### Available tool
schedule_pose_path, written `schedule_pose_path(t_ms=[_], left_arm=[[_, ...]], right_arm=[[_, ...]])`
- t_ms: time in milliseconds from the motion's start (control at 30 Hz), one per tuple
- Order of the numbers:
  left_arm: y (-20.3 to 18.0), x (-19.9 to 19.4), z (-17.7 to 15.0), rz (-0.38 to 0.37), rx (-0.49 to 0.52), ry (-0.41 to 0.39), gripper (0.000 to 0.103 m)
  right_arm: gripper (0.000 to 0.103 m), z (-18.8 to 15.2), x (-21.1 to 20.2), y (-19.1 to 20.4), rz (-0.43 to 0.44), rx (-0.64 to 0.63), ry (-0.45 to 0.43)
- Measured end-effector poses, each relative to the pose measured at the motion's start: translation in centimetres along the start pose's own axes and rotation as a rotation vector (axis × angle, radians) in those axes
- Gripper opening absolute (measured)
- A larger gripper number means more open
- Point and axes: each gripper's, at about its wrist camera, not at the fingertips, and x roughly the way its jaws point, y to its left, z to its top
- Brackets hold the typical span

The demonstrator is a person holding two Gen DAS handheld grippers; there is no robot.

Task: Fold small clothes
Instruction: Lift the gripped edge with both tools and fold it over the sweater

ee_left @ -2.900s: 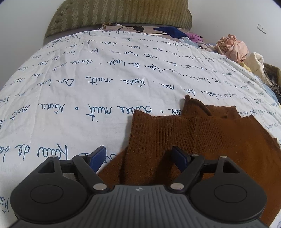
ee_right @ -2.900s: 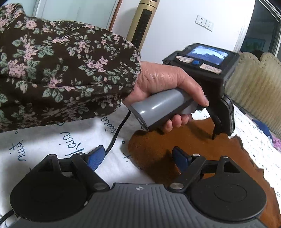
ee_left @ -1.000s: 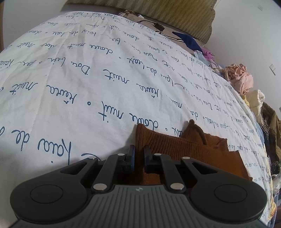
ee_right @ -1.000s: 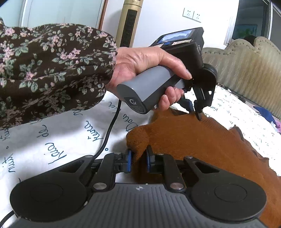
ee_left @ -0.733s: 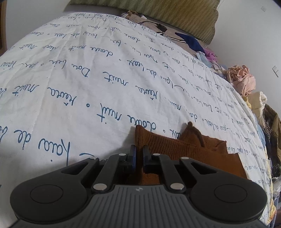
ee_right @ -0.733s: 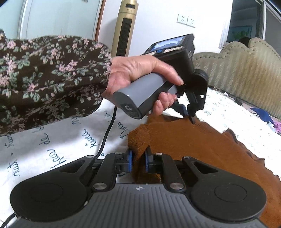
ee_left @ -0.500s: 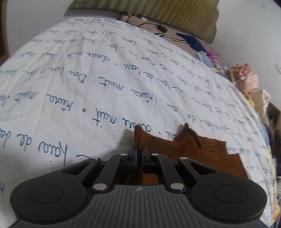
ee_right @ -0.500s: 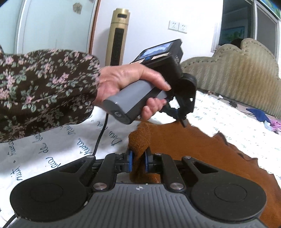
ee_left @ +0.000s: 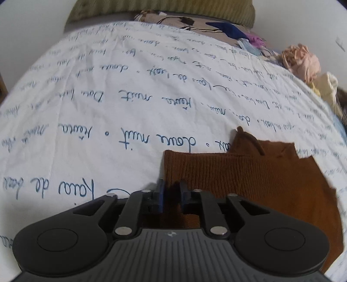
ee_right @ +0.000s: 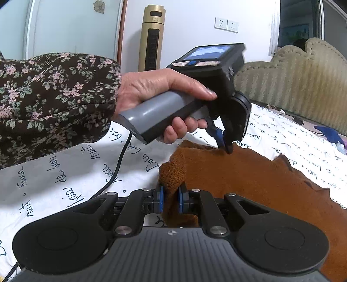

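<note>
A brown knit garment [ee_left: 249, 173] lies on a white bedspread with blue script [ee_left: 108, 108]. My left gripper [ee_left: 172, 191] is shut on the garment's near left edge. In the right wrist view my right gripper [ee_right: 171, 196] is shut on a bunched corner of the same garment [ee_right: 249, 180], lifted a little off the bed. The left gripper [ee_right: 225, 143] shows there too, held by a hand in a floral sleeve, pinching the garment's far edge.
A pile of loose clothes [ee_left: 303, 63] lies at the bed's far right. A green padded headboard [ee_left: 162, 8] is at the back. A gold tower fan [ee_right: 153, 36] and wall sockets [ee_right: 226, 23] stand behind the bed. A black cable [ee_right: 117, 171] runs over the sheet.
Both grippers went from open to shut on the garment's edge, then lifted it a little. The left gripper has swung so the bed's far end sits more centred.
</note>
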Motion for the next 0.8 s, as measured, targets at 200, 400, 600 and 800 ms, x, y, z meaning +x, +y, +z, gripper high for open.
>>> schedule_pose_path(t_ms=[200, 400, 600, 800], left_arm=[[-0.6, 0.3, -0.9, 0.068, 0.091, -0.050, 0.081], [-0.4, 0.8, -0.7, -0.009, 0.053, 0.002, 0.047], [-0.8, 1.4, -0.3, -0.044, 0.032, 0.054, 0.013], [0.1, 1.2, -0.2, -0.085, -0.074, 0.038, 0.010]], right_arm=[[0.015, 0.1, 0.4, -0.3, 0.004, 0.012, 0.011], [0.015, 0.1, 0.9, 0.1, 0.011, 0.009, 0.028], [0.015, -0.3, 0.8, 0.5, 0.005, 0.021, 0.031], [0.015, -0.1, 0.8, 0.4, 0.003, 0.036, 0.019]])
